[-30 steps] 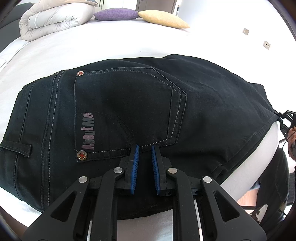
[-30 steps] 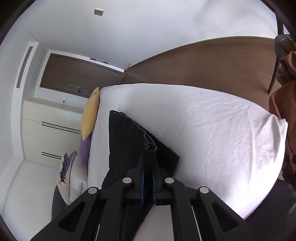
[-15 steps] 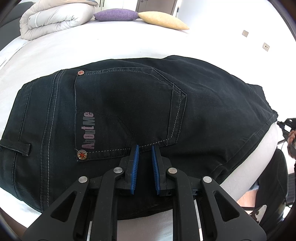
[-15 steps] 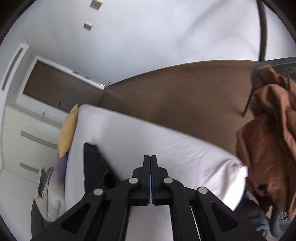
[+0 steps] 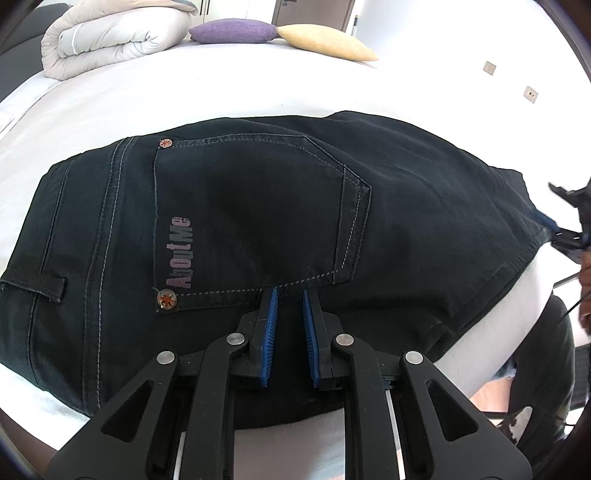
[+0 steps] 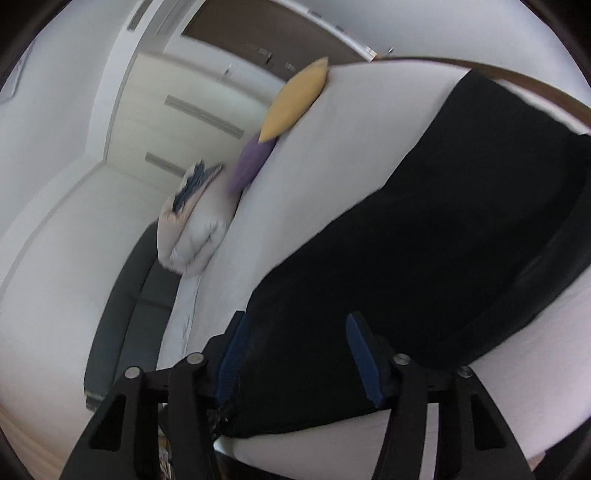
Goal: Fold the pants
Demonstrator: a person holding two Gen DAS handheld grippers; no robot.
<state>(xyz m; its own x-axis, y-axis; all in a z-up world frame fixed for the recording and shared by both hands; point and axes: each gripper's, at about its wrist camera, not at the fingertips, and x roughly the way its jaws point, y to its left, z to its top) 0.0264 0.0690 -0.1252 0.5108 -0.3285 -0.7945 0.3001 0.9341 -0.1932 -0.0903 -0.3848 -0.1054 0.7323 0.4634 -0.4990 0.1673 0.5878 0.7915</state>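
Observation:
Black jeans (image 5: 258, 206) lie folded flat on the white bed (image 5: 184, 96), back pocket with "AboutMe" lettering facing up. My left gripper (image 5: 288, 295) hovers at the pocket's lower seam, its blue pads a narrow gap apart with nothing pinched. In the right wrist view the jeans (image 6: 443, 221) run away as a dark band. My right gripper (image 6: 295, 321) is over their near end; its jaws are opening wide and nothing is pressed between the pads. The right gripper (image 5: 554, 210) also shows at the jeans' right edge in the left wrist view.
A rolled white duvet (image 5: 110, 37), a purple cushion (image 5: 232, 31) and a yellow cushion (image 5: 325, 42) lie at the bed's far end. A dark bench (image 6: 129, 314) runs beside the bed. A person's leg (image 5: 546, 369) stands by the near right corner.
My right gripper let go of the jeans' edge, swung around with a roll and opened its jaws; it now faces along the bed. The left gripper stayed put.

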